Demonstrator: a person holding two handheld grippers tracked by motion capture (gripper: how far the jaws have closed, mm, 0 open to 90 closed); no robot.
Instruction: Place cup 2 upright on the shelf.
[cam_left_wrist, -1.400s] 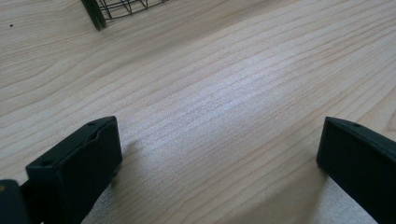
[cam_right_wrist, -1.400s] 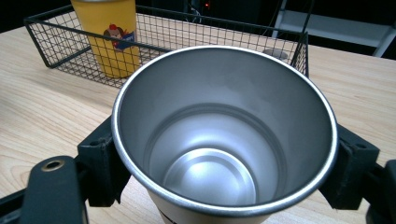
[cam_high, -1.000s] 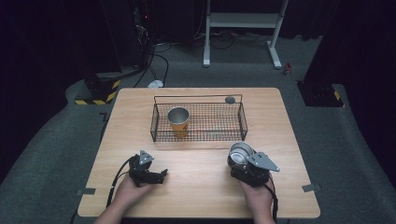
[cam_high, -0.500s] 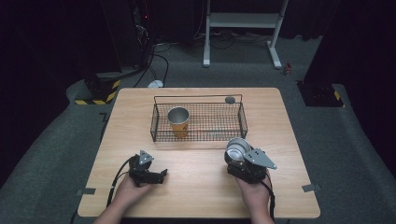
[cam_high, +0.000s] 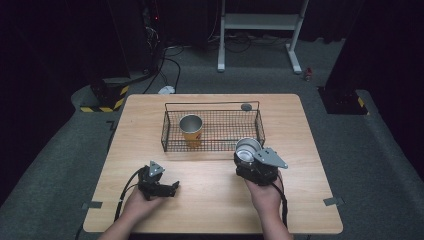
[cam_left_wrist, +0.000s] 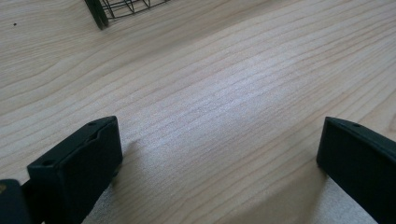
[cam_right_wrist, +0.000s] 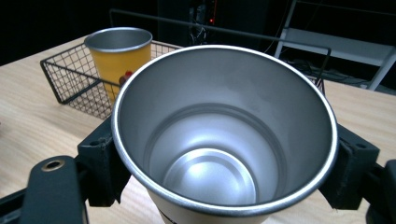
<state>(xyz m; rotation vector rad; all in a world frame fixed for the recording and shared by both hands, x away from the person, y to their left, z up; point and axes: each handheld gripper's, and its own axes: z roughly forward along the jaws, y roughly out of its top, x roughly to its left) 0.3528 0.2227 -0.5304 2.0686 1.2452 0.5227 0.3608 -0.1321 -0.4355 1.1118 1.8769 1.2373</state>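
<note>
R gripper (cam_high: 248, 161) clamps steel cup (cam_high: 247, 149), ctr-right | L gripper (cam_high: 167, 187) jaws apart, nothing held, lower left

A light wooden table (cam_high: 210, 210) with rounded corners stands on grey carpet; a black wire basket (cam_high: 172, 142) sits on its far half, slightly left of centre; a small dark round object (cam_high: 246, 107), too small to identify, lies just behind the basket's far right corner; grey tape tabs (cam_high: 332, 201) stick out from the table's near left and right edges.
</note>
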